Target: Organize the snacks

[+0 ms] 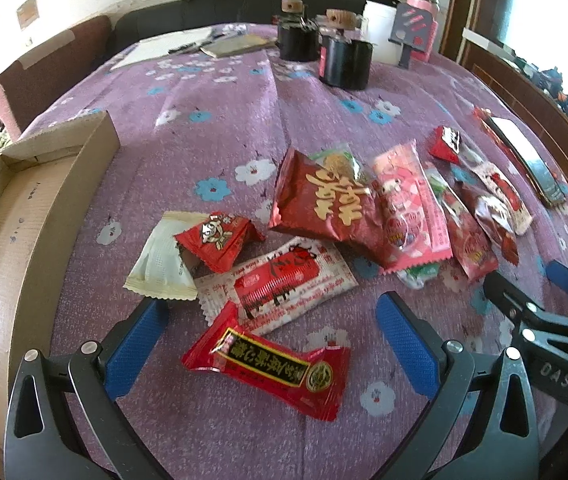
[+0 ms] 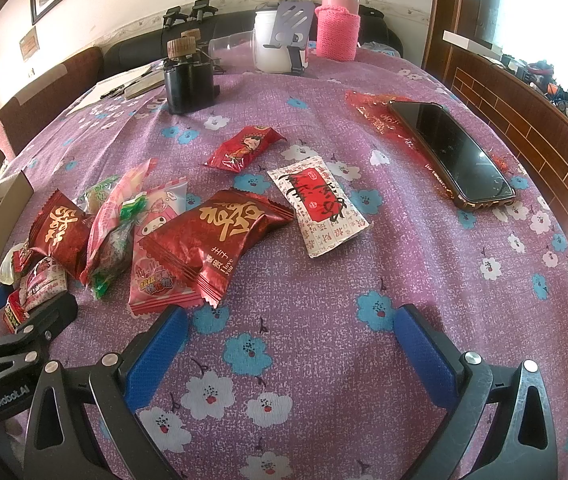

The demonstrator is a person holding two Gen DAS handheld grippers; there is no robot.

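Note:
Several snack packets lie on the purple flowered tablecloth. In the left wrist view my left gripper (image 1: 271, 332) is open, its blue fingers on either side of a red packet with a black-and-gold label (image 1: 267, 364). Beyond it lie a red-and-white packet (image 1: 279, 280), a small red cartoon packet (image 1: 215, 240), a white sachet (image 1: 161, 260) and a big dark red packet (image 1: 324, 204). A cardboard box (image 1: 15, 216) stands at the left. My right gripper (image 2: 292, 332) is open and empty over bare cloth, near a dark red packet (image 2: 215, 232) and a red-and-white packet (image 2: 320, 208).
A phone (image 2: 452, 152) lies on red wrapping at the right. Black jars (image 2: 189, 76), a white container (image 2: 271, 44), a pink flask (image 2: 338, 20) and papers stand at the table's far side. A wooden rail borders the right. The right gripper shows in the left wrist view (image 1: 536, 292).

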